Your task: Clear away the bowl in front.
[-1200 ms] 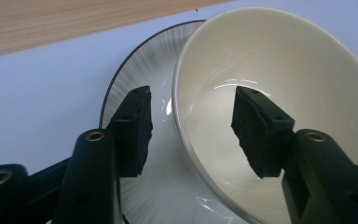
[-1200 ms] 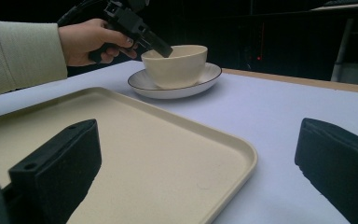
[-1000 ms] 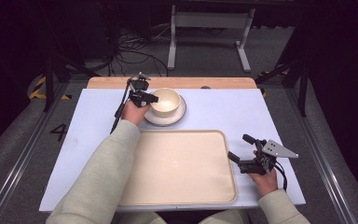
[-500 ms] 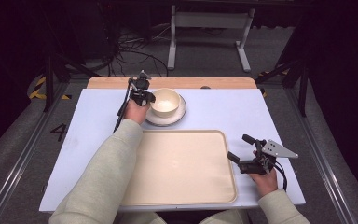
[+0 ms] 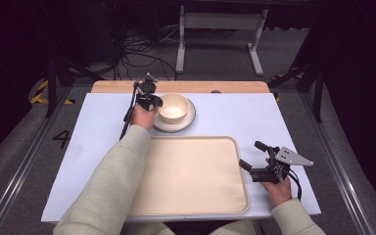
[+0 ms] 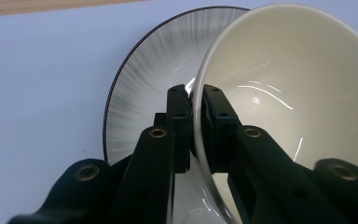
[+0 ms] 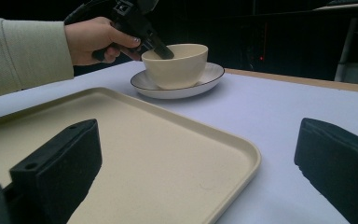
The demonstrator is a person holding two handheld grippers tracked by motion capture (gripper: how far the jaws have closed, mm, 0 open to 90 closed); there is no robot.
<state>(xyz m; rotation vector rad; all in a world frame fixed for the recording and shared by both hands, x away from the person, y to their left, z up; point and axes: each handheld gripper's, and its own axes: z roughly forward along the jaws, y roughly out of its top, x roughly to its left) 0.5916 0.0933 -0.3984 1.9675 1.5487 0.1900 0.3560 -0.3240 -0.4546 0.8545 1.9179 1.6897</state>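
A cream bowl [image 5: 174, 105] stands on a white plate with a dark rim [image 5: 190, 117] at the far middle of the table. My left gripper [image 5: 157, 101] is shut on the bowl's near-left rim. In the left gripper view the jaws [image 6: 193, 95] pinch the bowl's wall [image 6: 284, 79], one pad inside and one outside, above the streaked plate [image 6: 154, 70]. My right gripper [image 5: 249, 153] rests open at the right of the beige tray [image 5: 191, 176], with nothing between its jaws. The right gripper view [image 7: 198, 140] looks across the tray's corner [image 7: 144, 140] to the bowl [image 7: 177, 63].
The white table top [image 5: 274, 122] has a wooden strip [image 5: 225, 86] along its far edge. Beyond it are a dark floor, cables and a metal stand [image 5: 220, 29]. Bare table lies right of the plate and left of the tray.
The left gripper's jaws have drawn together on the bowl's rim. Both hands, the bowl, plate and tray stay where they were.
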